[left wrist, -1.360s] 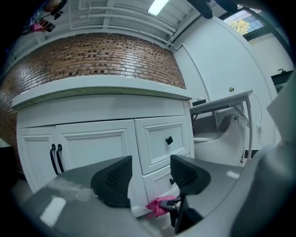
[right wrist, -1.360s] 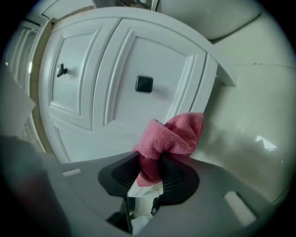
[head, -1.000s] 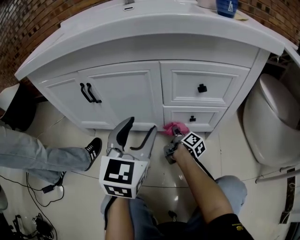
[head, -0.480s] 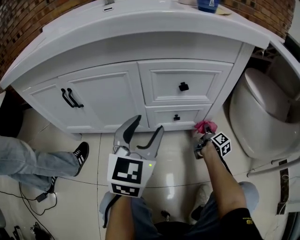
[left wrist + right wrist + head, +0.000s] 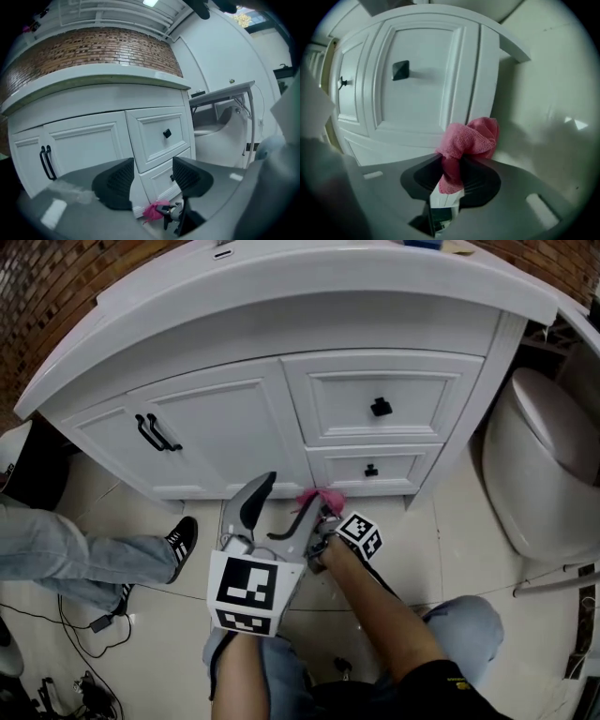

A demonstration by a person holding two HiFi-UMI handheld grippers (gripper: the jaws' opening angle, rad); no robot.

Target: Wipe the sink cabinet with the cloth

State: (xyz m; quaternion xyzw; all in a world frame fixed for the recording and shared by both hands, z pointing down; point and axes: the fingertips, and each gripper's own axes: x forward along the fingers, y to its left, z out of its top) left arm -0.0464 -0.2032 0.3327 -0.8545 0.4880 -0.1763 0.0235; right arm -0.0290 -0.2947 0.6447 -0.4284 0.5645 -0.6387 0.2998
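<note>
Right claw (image 5: pixel 451 174): mine, clenched on the pink cloth (image 5: pixel 467 139), wad low at the foot of the sink cabinet (image 5: pixel 225 432), below the lower drawer (image 5: pixel 371 471). Left claw (image 5: pixel 151 174): released, empty. Progress, as judged: bottom edge in hand; doors and drawer fronts probably remain.

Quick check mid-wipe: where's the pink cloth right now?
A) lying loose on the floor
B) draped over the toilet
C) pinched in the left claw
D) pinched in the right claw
D: the right gripper view shows the right claw shut on the cloth, close to the cabinet, while the left claw is open and holds nothing.
</note>
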